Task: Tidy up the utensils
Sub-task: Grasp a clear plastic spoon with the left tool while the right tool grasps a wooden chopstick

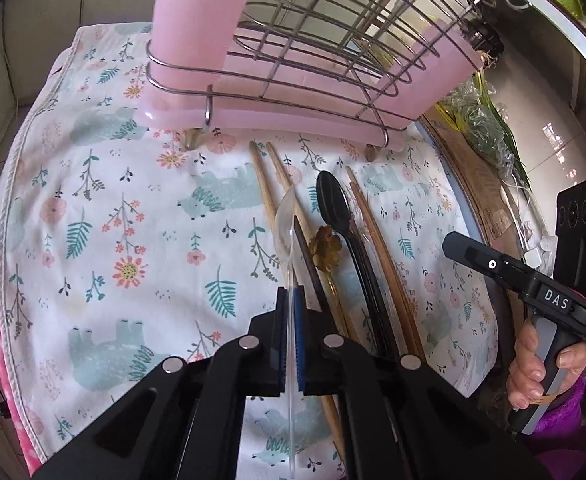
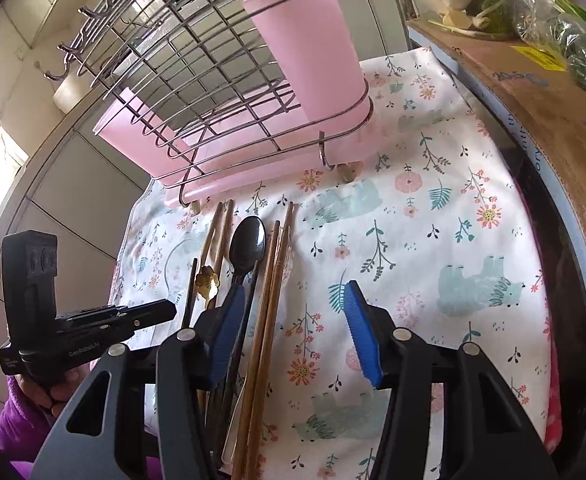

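The left gripper is clamped on the handle of a clear plastic spoon, its blue pads pressing the thin handle from both sides. The spoon's transparent bowl points away toward the rack, over the floral cloth that covers the counter.

Just to the right of the clear spoon lies a row of utensils on the cloth: a dark chopstick, a pair of pale wooden chopsticks, a small gold flower-shaped spoon, a black spoon and a pair of brown chopsticks. They lie roughly parallel, handles toward the camera.

The right gripper is spread wide and holds nothing; its blue fingers hover above the cloth, the left finger over the black spoon and the brown chopsticks running up between the two fingers.

Beyond the utensils stands a wire rack on a pink tray, with a tall pink insert at one end. A cardboard box with bagged greens on top borders the cloth's right side.
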`<state>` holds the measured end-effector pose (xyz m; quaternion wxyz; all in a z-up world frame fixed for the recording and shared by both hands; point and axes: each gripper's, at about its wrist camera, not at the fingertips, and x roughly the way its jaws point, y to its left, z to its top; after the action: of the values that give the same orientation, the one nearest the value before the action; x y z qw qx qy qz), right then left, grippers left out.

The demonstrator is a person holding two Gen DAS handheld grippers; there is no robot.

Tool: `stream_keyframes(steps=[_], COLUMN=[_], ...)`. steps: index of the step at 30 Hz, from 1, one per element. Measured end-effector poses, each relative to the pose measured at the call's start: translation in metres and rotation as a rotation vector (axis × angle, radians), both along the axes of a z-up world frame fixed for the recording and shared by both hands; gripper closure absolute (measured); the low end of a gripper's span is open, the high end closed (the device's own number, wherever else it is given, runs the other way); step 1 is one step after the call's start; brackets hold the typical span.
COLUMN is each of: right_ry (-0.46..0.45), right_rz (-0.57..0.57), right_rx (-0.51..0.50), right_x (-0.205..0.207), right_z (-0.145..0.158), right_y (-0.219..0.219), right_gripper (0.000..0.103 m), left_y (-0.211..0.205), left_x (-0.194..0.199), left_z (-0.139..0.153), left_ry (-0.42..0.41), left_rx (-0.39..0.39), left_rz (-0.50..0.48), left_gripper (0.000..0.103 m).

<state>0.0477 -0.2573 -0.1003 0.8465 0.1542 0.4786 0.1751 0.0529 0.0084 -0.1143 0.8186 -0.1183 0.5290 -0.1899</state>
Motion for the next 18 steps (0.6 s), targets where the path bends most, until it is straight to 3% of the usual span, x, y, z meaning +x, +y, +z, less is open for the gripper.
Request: stream_keyframes(steps=[5,8,14,18], right_ry=[0.101,0.171,0.303,0.332], right_rz=[0.01,0.011,0.015,0.027], right_rx=[0.085,0.147,0.267,0.356], right_x=[0.015,0.025,0.041,0.043], right_z=[-0.015,-0.027,-0.056,-0.064], right_y=[0.0,0.0,-0.001,-0.006], right_gripper=[0.058,0.062,0.077,0.096], left_y=[0.024,0.031,0.036,0.035], left_x=[-0.001,0.002,0.01,0.014], left_z=[0.006,0.001,-0.011,-0.016], left_ry=[-0.03,-0.001,0.045,0.065], left_rx=[0.053,0.066,0.071,0.073], left_rz=[0.077,0.084,0.093,0.092], left_gripper=[0.101,0.101,0.101,0.101])
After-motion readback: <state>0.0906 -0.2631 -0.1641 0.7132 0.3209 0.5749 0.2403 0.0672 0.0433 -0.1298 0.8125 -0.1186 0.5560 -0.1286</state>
